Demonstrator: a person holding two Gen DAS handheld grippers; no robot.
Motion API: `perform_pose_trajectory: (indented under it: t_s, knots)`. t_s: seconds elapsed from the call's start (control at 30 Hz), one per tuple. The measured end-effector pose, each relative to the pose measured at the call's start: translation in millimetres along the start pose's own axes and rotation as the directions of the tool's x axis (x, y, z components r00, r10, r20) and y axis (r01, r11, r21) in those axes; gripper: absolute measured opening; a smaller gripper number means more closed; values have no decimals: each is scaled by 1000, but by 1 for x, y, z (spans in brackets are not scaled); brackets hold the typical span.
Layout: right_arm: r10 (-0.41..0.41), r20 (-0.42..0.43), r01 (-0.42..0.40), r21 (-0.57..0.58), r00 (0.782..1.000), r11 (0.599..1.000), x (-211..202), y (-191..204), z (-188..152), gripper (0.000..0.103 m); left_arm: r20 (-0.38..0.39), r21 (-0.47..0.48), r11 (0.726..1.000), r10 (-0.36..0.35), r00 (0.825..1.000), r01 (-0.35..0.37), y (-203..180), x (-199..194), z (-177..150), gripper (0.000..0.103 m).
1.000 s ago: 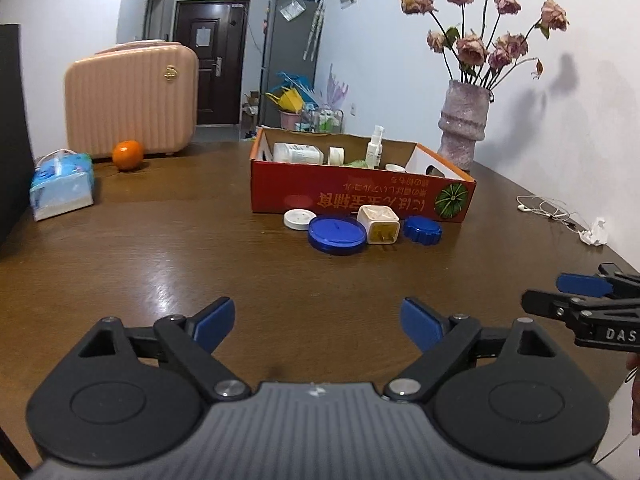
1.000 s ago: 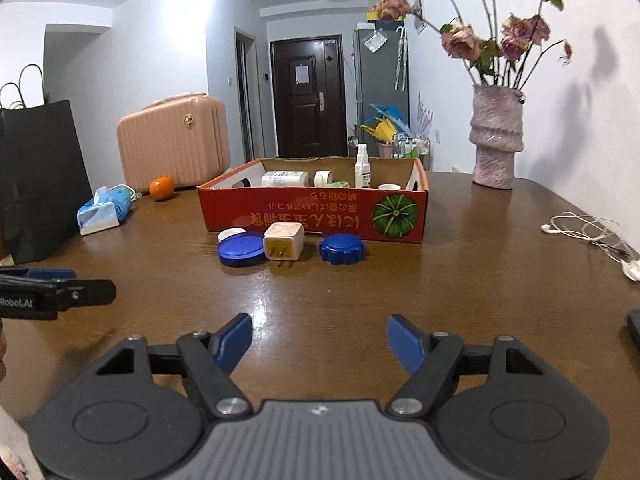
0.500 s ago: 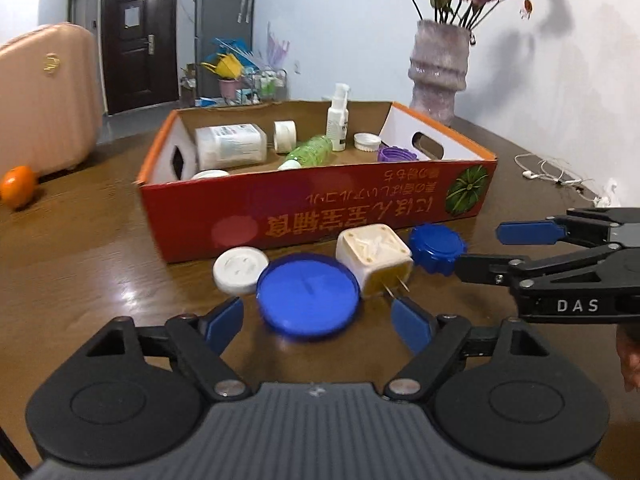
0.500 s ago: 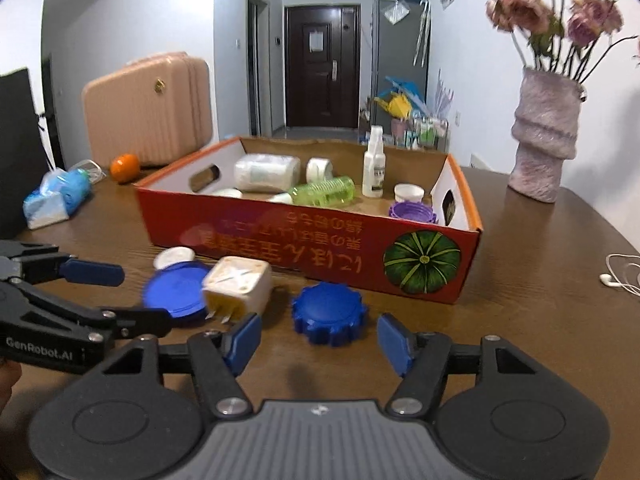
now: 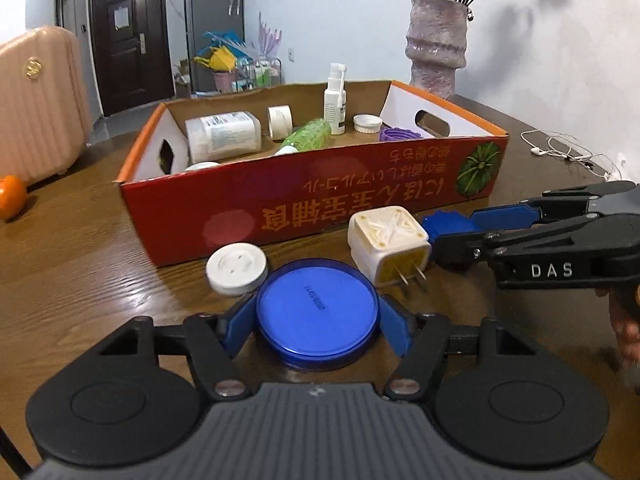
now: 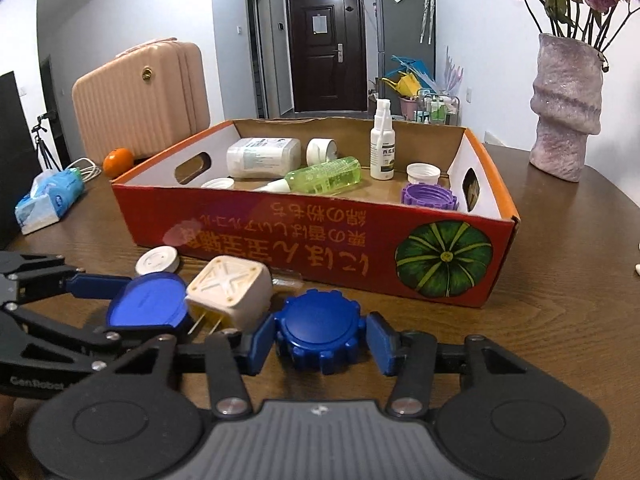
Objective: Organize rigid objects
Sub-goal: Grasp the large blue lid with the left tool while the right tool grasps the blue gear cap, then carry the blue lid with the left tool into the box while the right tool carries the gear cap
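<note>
A flat round blue lid (image 5: pixel 316 312) lies on the wooden table between the pads of my left gripper (image 5: pixel 317 326). Its jaws are closing and both pads touch the lid's rim. A ridged blue cap (image 6: pixel 320 330) sits between the pads of my right gripper (image 6: pixel 320 344). Those jaws are closing too, with a thin gap still showing at the right pad. A white plug adapter (image 5: pixel 386 246) and a small white lid (image 5: pixel 236 268) lie beside them. Behind stands the red cardboard box (image 6: pixel 304 240) holding bottles and caps.
A purple vase (image 6: pixel 566 108) with dried flowers stands at the back right, and earphones (image 5: pixel 560 150) lie right of the box. A tissue pack (image 6: pixel 48 200), an orange (image 6: pixel 118 162) and a pink case (image 6: pixel 140 100) are at the left.
Both grippers moved forward to the objects in front of the box. The left jaws narrowed around the blue lid, and the right jaws narrowed around the ridged blue cap.
</note>
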State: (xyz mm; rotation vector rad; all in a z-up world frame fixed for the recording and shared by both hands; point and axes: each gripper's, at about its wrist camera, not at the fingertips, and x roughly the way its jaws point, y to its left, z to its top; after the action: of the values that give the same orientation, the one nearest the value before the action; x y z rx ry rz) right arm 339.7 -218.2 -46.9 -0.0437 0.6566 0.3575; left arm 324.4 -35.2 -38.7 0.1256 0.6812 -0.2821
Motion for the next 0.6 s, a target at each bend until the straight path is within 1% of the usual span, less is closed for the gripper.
perform_pose_trajectory:
  t_s: [0.17, 0.3, 0.37, 0.47, 0.6]
  knots:
    - [19, 16, -19, 21, 1000, 1000, -29, 4, -14, 50, 39, -70, 997, 29, 999, -26, -4, -48, -24, 67]
    - [40, 17, -40, -16, 999, 999, -63, 23, -38, 50, 54, -92, 994, 65, 996, -60, -14, -83, -47, 67]
    - [49, 14, -49, -31, 999, 998, -78, 33, -51, 50, 59, -88, 994, 75, 995, -69, -21, -97, -58, 67]
    - [62, 15, -62, -44, 998, 997, -99, 44, -68, 50, 61, -84, 994, 79, 995, -74, -29, -112, -71, 67]
    - [70, 7, -70, -66, 998, 995, -118, 56, -86, 50, 35, -72, 994, 87, 996, -84, -35, -116, -84, 67]
